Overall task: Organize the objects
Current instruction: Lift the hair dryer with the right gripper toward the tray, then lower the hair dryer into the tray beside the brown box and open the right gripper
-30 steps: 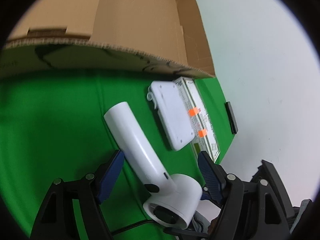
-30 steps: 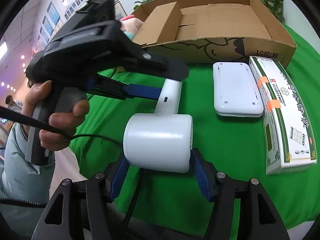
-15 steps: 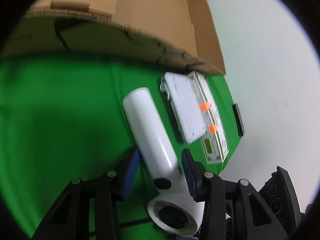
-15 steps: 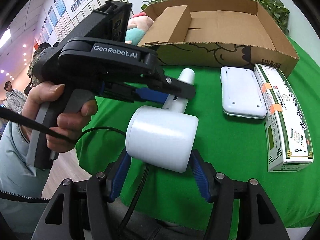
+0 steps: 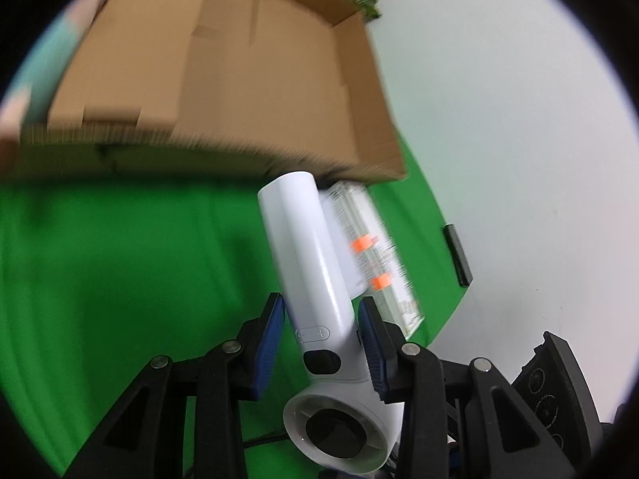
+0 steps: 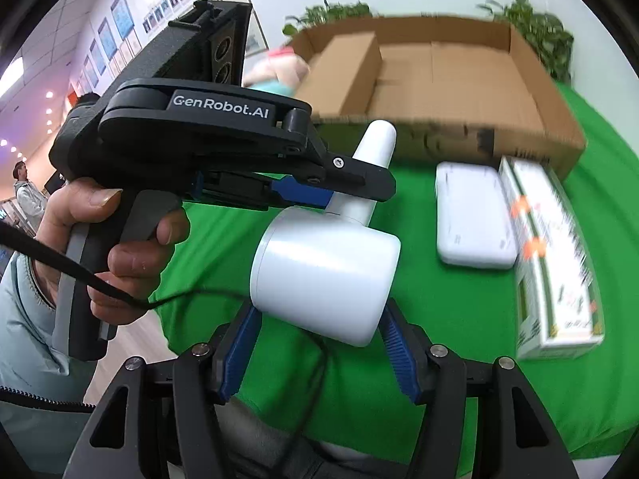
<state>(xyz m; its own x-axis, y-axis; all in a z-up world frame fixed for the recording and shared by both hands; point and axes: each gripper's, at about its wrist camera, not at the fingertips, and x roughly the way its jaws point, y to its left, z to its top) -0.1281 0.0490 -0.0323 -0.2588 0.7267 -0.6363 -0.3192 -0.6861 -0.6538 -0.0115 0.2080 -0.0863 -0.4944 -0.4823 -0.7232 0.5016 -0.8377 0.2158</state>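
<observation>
both grippers are working one item here: the white hair dryer (image 6: pixel 325 275) is being carried above the green cloth (image 6: pixel 459 359), just short of the open cardboard box (image 6: pixel 439 76). the right gripper (image 6: pixel 315 343) is clamping the fat barrel between its blue pads, while the left gripper (image 5: pixel 321 339) is closing its jaws on the handle near the switch, pads looking pressed to both sides. the person's hand (image 6: pixel 116 247) is squeezing the left tool's grip, and the dryer's black cord (image 6: pixel 315 363) is trailing down off the table edge. this is reading as the carry step, the dryer riding clear of the cloth and aimed toward the box. the white flat case (image 6: pixel 471 219) and the green-striped carton (image 6: pixel 555 263) are lying side by side on the cloth, touching or nearly so, waiting their turn. next move is calling for both hands travelling together over the near wall of the box, keeping the handle level with the barrel, and minding that cord so it is not snagging on the rim.
</observation>
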